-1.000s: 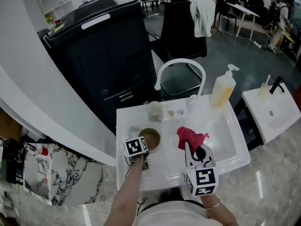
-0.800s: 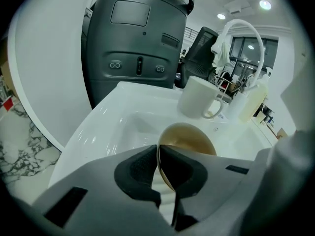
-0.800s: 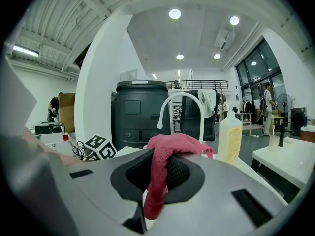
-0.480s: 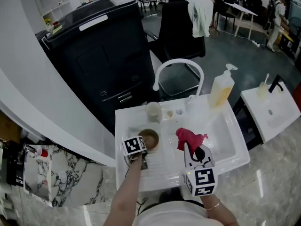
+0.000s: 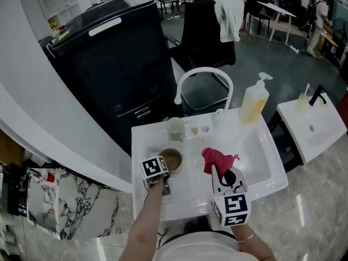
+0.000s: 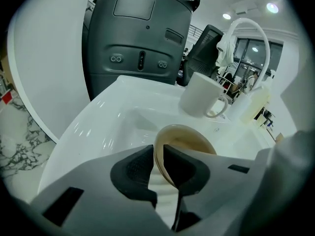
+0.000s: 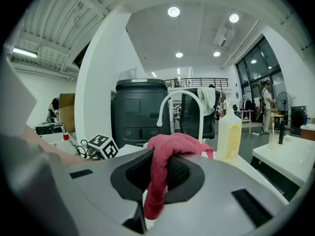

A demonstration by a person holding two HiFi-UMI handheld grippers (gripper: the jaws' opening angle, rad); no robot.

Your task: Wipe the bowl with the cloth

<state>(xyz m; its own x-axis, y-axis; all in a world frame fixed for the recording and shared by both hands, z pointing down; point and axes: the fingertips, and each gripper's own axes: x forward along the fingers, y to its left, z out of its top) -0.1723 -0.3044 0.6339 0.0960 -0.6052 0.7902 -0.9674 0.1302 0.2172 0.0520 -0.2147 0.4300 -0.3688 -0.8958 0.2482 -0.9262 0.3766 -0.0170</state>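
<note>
A tan bowl point(image 5: 172, 158) sits on the ribbed draining board at the left of the white sink unit point(image 5: 272, 185). My left gripper point(image 5: 167, 167) straddles its near rim. In the left gripper view the rim of the bowl point(image 6: 189, 139) stands between the pads of the left gripper point(image 6: 157, 161). The jaws have just been opening, so they stand slightly apart around the rim. My right gripper point(image 5: 220, 167) hovers over the basin, shut on a red cloth point(image 5: 216, 157). That cloth point(image 7: 170, 149) drapes over the right gripper point(image 7: 157, 173) and hangs down between its pads.
A white mug point(image 5: 175, 127) stands behind the bowl, and it shows as the mug point(image 6: 202, 95) in the left gripper view. A curved white tap point(image 5: 204, 75) and a soap bottle point(image 5: 254, 102) line the back. A black bin point(image 5: 119, 64) is beyond, and a second small basin point(image 5: 312, 126) at the right.
</note>
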